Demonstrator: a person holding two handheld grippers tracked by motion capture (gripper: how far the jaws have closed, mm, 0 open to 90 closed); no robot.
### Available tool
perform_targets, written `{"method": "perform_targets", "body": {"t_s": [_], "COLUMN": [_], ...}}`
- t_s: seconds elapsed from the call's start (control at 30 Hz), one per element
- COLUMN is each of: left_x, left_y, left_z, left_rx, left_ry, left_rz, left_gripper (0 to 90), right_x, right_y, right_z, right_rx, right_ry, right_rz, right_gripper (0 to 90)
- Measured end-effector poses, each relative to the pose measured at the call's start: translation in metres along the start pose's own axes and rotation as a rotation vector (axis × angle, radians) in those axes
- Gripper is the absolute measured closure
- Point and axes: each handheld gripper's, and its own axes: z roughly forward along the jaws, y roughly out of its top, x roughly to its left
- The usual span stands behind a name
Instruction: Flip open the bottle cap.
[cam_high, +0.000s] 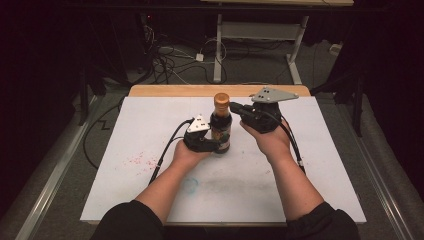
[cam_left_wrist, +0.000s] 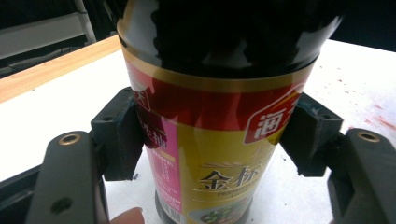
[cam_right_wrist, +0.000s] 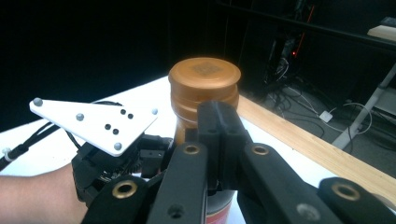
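Left gripper view: fingers (cam_left_wrist: 119, 140) clamp sauce bottle (cam_left_wrist: 219, 140).

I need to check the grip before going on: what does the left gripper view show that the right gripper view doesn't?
Left gripper view: the label on the bottle, red and gold with printed characters, and the left gripper with its fingers pressed on the bottle's sides.

Right gripper view: the bottle's gold cap, the right gripper with fingers closed together just below the cap, and the left gripper's grey plate.

Both: the bottle, the white table and its wooden edge.
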Motion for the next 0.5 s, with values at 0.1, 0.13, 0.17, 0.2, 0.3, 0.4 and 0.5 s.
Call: {"method": "perform_targets", "body": {"t_s": [0.1,0.13,0.17,0.2,0.3,0.4,0.5], "left_x": [-0.0004,-0.0005,-0.0009,-0.0008,-0.0009,-0.0012,-0.0017], "left_y": [-0.0003,-0.0002,-0.0002,-0.0001,-0.0003,-0.0008,-0.0012], "left_z": [0.0003,0.0004,0.0005,0.0003,0.0003,0.0004,0.0004], "left_rx": [-0.002,-0.002,-0.001,0.003,0.001,0.000,0.000], "left_ry": [0.003,0.004,0.007,0.009,0.009,0.012,0.014], "left_rz": [0.001,0.002,0.004,0.007,0.007,0.011,0.016], "left_gripper": [29.4,29.7,29.7,29.7,29.7,29.7,29.8], "right_x": [0.0003,0.0002,0.0002,0.0008,0.0020,0.0020,0.0019], "right_y": [0.0012,0.0023,0.0023,0.0030,0.0055,0.0065,0.0067], "right_z": [0.0012,0.0017,0.0017,0.0014,0.0017,0.0015,0.0010], "right_rx": [0.009,0.014,0.014,0.010,0.026,0.035,0.037], "right_ry": [0.005,0.008,0.008,0.009,0.006,0.007,0.010], "right_rz": [-0.002,-0.004,-0.004,0.000,-0.023,-0.026,-0.024], "right_gripper": [90.0,90.0,90.0,90.0,90.0,90.0,90.0]}}
